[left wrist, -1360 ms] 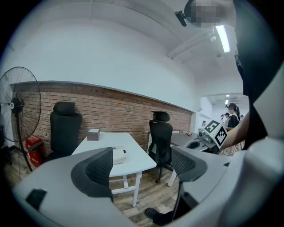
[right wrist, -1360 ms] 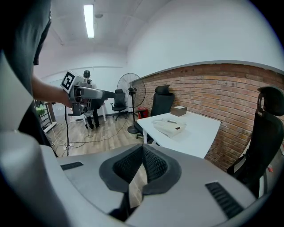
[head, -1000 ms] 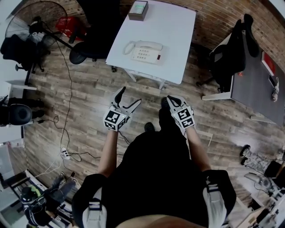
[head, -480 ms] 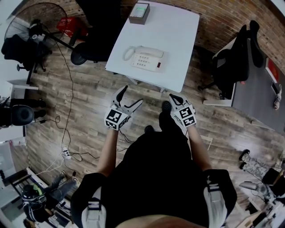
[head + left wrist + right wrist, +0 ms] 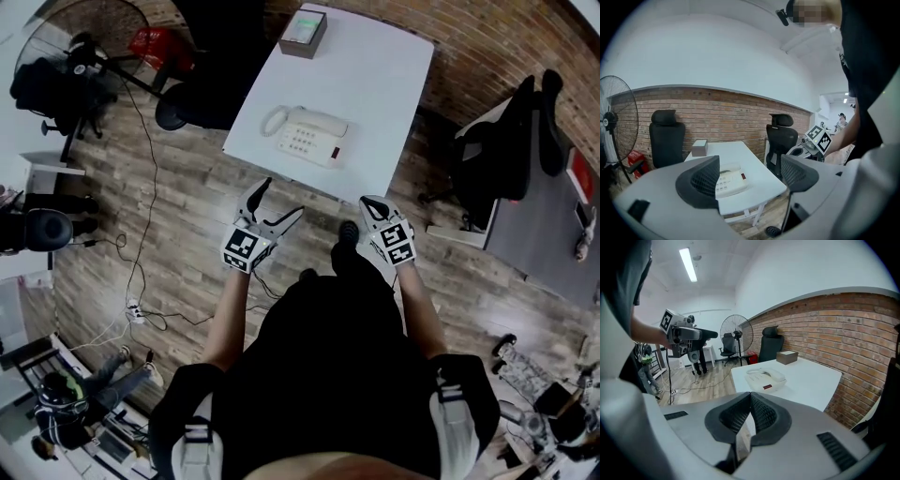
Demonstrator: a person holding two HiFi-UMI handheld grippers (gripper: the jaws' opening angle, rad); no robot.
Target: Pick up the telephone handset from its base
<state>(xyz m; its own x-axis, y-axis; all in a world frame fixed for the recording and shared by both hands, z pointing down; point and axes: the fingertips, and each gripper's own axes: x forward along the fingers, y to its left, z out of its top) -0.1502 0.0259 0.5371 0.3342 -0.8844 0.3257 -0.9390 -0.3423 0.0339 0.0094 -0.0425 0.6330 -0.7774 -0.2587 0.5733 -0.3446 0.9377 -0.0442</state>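
Handset on its base mid-desk, long axis left-right, lies well beyond both grippers, likely nearer the left gripper, fingers wide, empty; right gripper fingers pressed together, empty.

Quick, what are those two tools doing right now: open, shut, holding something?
Left tool: open, nothing between its jaws.
Right tool: closed, empty.

An office: black swivel chairs, a white surface carrying a desk telephone (brick wall behind), wood-plank floor.
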